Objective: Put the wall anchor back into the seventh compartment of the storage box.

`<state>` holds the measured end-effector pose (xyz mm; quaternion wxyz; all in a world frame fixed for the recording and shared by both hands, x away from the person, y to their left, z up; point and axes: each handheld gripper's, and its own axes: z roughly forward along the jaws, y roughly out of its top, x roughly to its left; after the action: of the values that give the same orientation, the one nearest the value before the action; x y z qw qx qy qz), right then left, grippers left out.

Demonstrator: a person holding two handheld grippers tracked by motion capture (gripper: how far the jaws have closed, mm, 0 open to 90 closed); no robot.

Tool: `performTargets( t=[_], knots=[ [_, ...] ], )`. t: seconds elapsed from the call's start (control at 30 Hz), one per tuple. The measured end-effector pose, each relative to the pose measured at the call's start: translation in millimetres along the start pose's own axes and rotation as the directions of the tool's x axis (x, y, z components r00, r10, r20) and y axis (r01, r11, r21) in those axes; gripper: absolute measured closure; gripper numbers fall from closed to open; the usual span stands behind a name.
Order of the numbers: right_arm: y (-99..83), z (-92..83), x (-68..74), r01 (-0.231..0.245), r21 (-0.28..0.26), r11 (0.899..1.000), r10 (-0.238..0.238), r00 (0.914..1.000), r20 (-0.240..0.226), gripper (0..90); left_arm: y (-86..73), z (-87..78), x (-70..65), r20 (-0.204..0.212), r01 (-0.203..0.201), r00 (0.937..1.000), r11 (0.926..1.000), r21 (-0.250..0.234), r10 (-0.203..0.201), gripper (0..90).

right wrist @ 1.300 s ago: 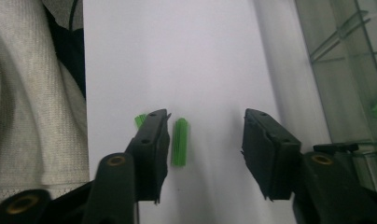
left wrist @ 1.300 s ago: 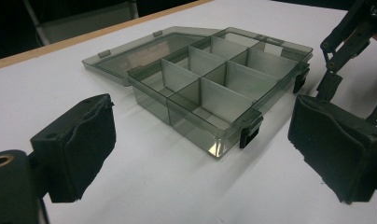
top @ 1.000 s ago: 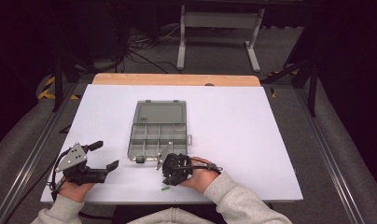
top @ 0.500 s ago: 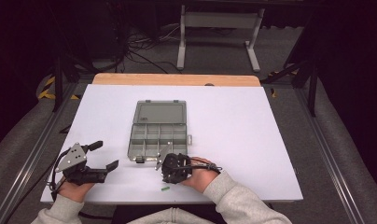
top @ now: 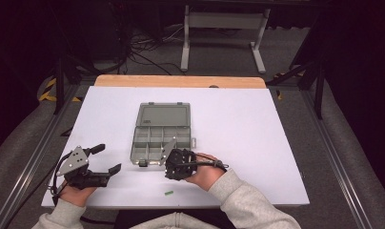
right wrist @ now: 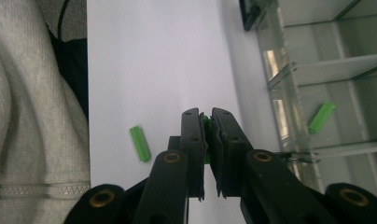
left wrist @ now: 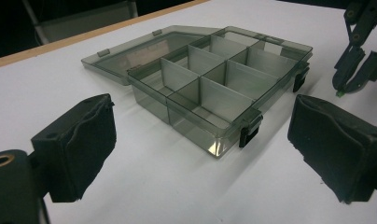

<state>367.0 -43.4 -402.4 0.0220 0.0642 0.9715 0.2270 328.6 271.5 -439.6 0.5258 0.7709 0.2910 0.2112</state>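
Note:
A smoky clear organizer box (top: 161, 138) lies open at the table's middle, its lid flat behind it; in the left gripper view the box (left wrist: 214, 88) has several empty compartments. My right gripper (top: 168, 166) sits at the box's near edge, shut on a small green peg (right wrist: 205, 122). A second green peg (right wrist: 140, 143) lies loose on the white table (top: 257, 143), seen as a green peg (top: 168, 193) near the front edge. A third green peg (right wrist: 322, 117) rests inside a box compartment. My left gripper (top: 108, 158) stands open and empty, left of the box, pads (left wrist: 79, 144) wide apart.
A wooden strip (top: 181, 81) borders the table's far edge. The person's grey sleeve (top: 248, 205) comes in at the front. Metal rails (top: 33, 157) run along both sides. The right gripper (left wrist: 359, 51) hangs beyond the box's right latch in the left gripper view.

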Motion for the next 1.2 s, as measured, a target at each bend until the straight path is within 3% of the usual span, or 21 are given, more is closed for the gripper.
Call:
performTargets(
  t=[0.57, 1.2],
  knots=[
    [15.1, -28.4, -31.0, -0.042, -0.088, 0.995, 0.048, 0.9968, 0.064, 83.9, -0.1, 0.0, 0.3, 0.002, 0.002, 1.0, 1.0, 0.005, -0.002, 8.5],
    [20.0, -26.7, -66.3, -0.108, -0.139, 0.984, 0.126, 0.9836, 0.129, 83.9, -0.3, 0.1, 0.5, 0.003, 0.001, 1.0, 1.0, 0.002, -0.001, 8.5]
  ],
)
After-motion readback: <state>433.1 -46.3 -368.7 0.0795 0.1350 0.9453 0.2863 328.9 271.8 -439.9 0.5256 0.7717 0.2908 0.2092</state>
